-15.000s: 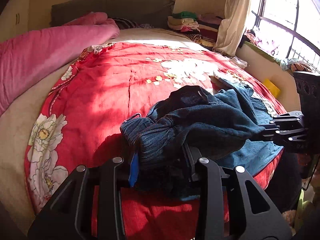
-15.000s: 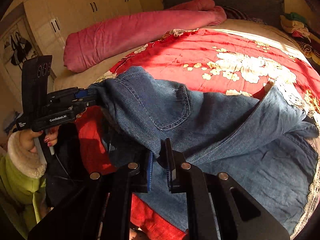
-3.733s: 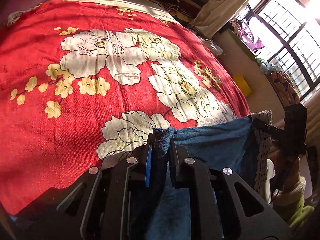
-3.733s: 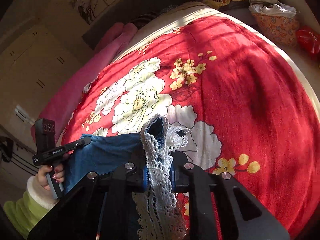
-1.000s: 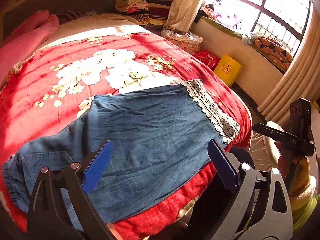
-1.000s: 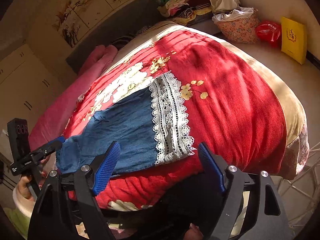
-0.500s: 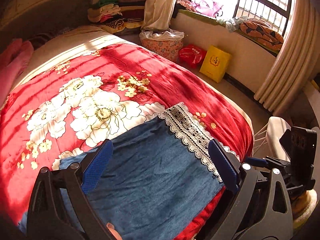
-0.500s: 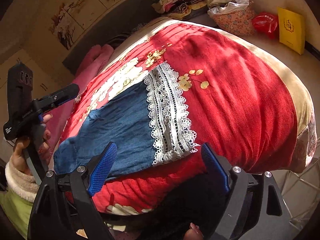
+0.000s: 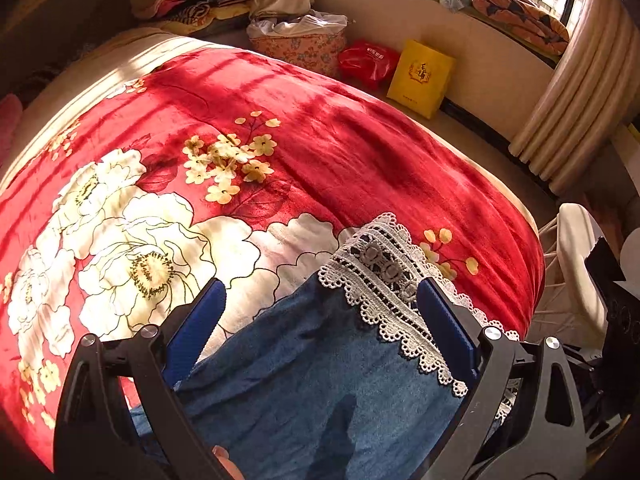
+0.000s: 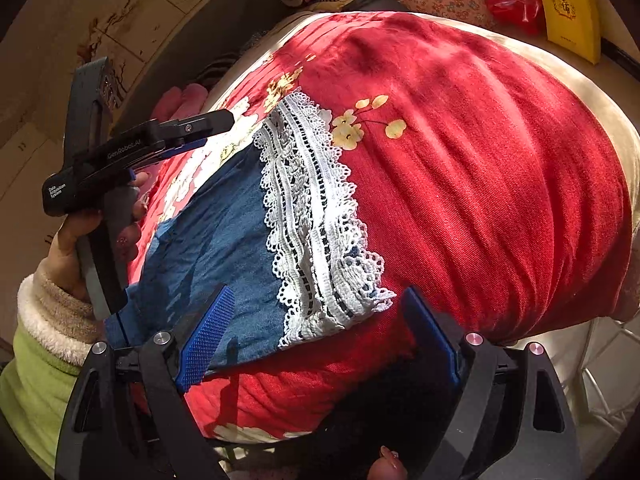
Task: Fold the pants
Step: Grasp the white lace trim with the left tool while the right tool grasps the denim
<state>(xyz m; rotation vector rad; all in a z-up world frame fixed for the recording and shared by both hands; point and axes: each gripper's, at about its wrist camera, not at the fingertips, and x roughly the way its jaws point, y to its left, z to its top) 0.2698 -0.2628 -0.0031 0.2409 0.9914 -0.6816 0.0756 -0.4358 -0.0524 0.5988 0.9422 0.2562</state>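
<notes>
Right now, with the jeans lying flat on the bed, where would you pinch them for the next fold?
Probably at the lace hem, near its corner by the bed's edge, coming in low from that edge. The denim pants lie flat on the red blanket, and the hem is a free edge that the open right gripper already straddles.

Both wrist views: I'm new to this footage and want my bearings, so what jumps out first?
A red floral blanket fills both views. Blue denim pants lie flat near its front edge, their white lace hem pointing toward the window side. Both the left gripper and right gripper hover open above the hem end, holding nothing.
</notes>
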